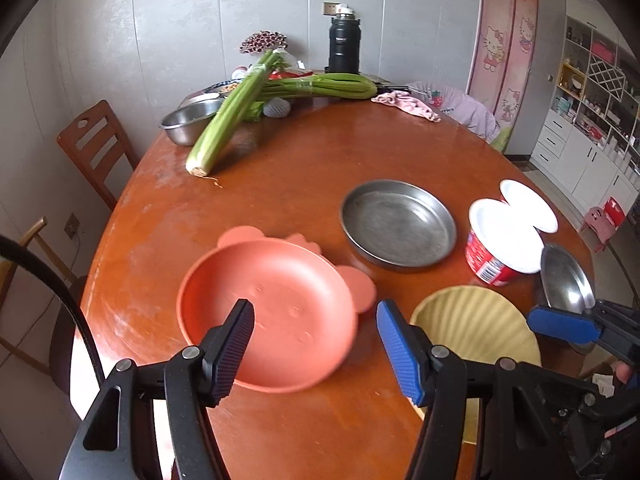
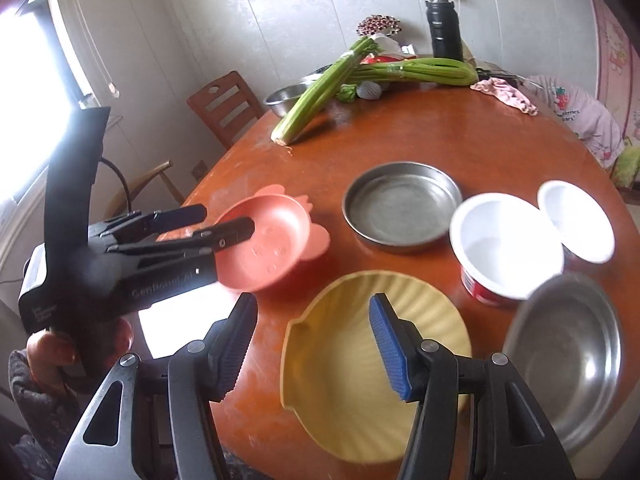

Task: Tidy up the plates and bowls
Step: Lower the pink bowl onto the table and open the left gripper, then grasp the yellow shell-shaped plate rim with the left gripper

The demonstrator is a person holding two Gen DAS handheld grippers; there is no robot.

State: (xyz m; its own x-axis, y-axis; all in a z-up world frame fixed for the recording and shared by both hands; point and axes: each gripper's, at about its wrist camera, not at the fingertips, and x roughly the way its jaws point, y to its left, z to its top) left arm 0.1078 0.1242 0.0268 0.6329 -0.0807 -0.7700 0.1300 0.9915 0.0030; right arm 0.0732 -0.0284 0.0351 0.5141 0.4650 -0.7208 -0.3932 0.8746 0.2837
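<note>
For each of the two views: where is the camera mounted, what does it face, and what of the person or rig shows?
Left wrist: on the left gripper, angled down at the pink plate; right gripper at the right edge.
Right wrist: on the right gripper, over the yellow plate; left gripper and a hand at the left.
Shared: both plates, steel pan, table.
</note>
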